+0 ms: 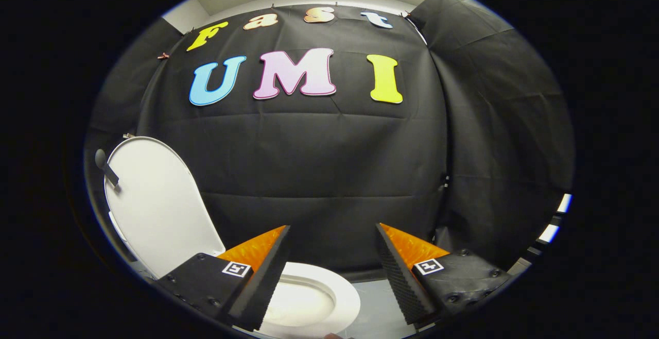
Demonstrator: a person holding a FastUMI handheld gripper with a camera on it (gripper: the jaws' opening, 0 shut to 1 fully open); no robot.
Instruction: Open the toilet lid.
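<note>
Below the spread gripper point(332, 272), holding nothing, sits one toilet seat point(329, 290), bowl exposed; one toilet lid point(157, 205) stands raised upright, beside its fingers, against the booth wall.

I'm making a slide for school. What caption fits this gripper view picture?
Open gripper holding nothing, above the white oval toilet seat, with the white plastic toilet lid already raised upright.
</note>
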